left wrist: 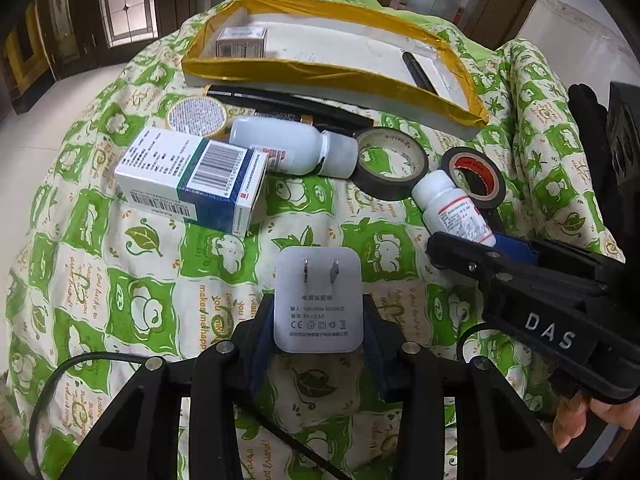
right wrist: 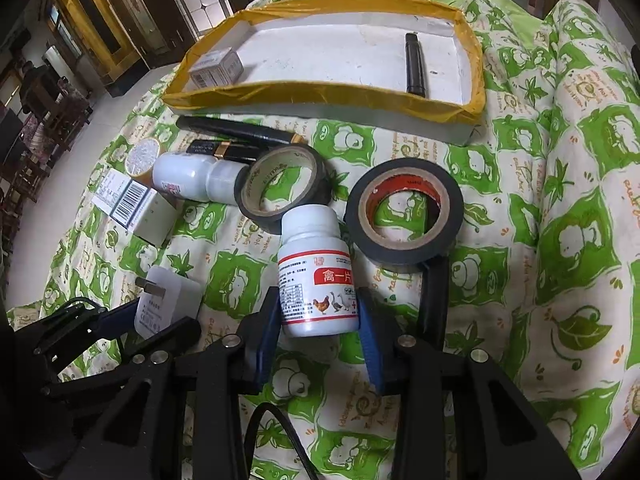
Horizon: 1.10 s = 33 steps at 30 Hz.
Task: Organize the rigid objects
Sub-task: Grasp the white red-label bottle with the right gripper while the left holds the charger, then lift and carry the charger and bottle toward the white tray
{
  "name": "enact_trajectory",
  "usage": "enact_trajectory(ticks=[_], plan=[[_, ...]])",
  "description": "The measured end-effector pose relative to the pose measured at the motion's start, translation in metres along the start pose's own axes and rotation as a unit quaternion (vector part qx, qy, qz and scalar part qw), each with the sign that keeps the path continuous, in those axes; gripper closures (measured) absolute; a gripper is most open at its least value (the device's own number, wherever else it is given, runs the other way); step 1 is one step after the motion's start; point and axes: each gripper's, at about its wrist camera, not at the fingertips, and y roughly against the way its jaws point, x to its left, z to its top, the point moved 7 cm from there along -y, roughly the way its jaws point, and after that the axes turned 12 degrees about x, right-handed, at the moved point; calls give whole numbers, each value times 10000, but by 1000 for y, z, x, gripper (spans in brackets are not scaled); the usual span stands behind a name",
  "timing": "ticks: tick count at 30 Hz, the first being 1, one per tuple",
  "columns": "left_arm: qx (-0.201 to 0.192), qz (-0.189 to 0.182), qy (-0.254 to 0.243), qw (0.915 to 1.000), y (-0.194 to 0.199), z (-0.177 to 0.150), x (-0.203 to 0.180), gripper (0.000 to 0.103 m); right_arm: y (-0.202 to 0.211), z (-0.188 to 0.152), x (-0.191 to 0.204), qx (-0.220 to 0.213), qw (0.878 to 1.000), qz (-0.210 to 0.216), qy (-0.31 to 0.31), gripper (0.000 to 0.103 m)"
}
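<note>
My left gripper (left wrist: 319,320) pinches a white plug adapter (left wrist: 318,300) between its jaws, prongs facing up, above a green-and-cream printed bed cover (left wrist: 120,280). My right gripper (right wrist: 319,320) has its jaws pressed against the sides of a small white pill bottle (right wrist: 316,276) (the label shows chickens and a goose; its small print is unreadable). Beyond it lie two black tape rolls (right wrist: 282,184) (right wrist: 404,212), a larger white bottle (right wrist: 192,176) on its side, a barcoded box (right wrist: 128,204) and dark pen-like items I cannot identify. Farther off sits a yellow-taped tray (right wrist: 320,96) holding a small carton (right wrist: 218,66) and a black stick (right wrist: 414,62). My fingertips show at the left view's lower right, mostly cut off.
</note>
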Motion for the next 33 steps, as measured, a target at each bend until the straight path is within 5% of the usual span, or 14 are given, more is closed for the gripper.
enact_trajectory(ticks=[12, 33], plan=[[-334, -312, 111, 9989, 19, 2, 6, 61, 37, -5, -11, -364, 9928, 1058, -422, 69], [-835, -420, -4, 9956, 58, 43, -2, 61, 70, 3, -10, -743, 9878, 1284, -467, 68]])
